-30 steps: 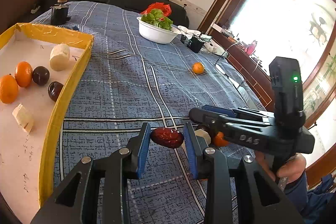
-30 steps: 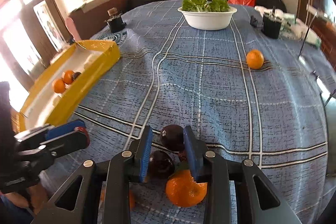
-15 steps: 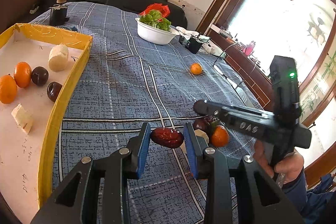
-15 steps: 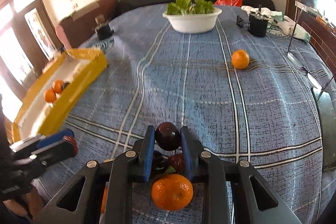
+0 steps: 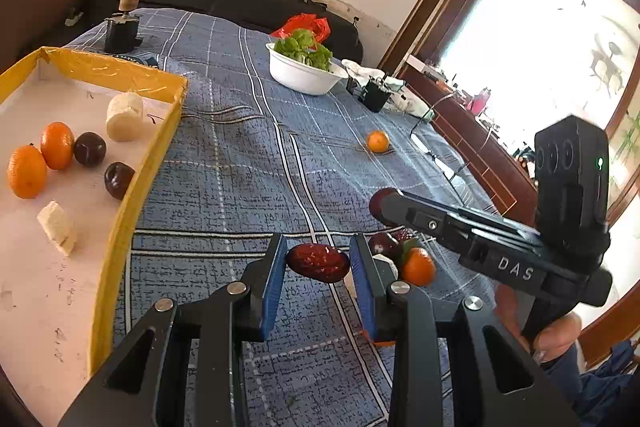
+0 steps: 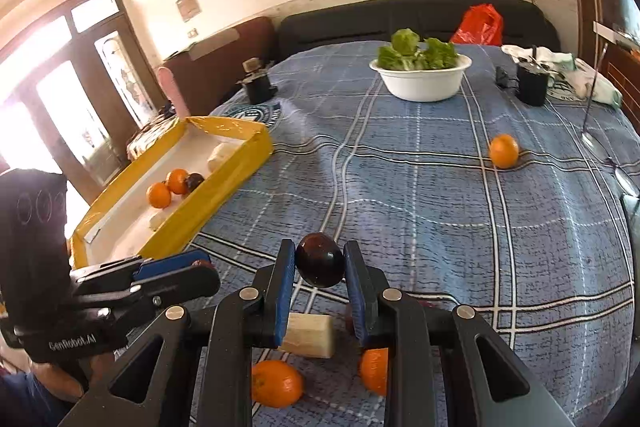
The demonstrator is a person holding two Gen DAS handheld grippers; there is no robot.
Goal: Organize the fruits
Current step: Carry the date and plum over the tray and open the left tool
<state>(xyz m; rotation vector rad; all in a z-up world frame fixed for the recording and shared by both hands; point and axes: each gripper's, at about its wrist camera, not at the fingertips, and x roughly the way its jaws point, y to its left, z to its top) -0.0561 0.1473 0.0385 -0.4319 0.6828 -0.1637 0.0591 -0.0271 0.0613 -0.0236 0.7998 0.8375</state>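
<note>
I counted five oranges in all: two tray oranges (image 5: 27,171) inside the one yellow tray (image 5: 120,75), one lone orange (image 5: 378,141) far out on the cloth, and two near oranges (image 6: 276,383) at the close edge. There were four dark plums: two tray plums (image 5: 90,149), one raised plum (image 6: 320,265) held clear of the cloth, and one loose plum (image 5: 384,245) below. There were three pale chunks, two tray chunks (image 5: 125,111) and one cloth chunk (image 6: 308,335), and a single red date (image 5: 318,262). There was one white bowl (image 6: 420,83) of greens. Possibly one small red fruit (image 5: 403,235) sat by the loose plum, but it was half hidden.
</note>
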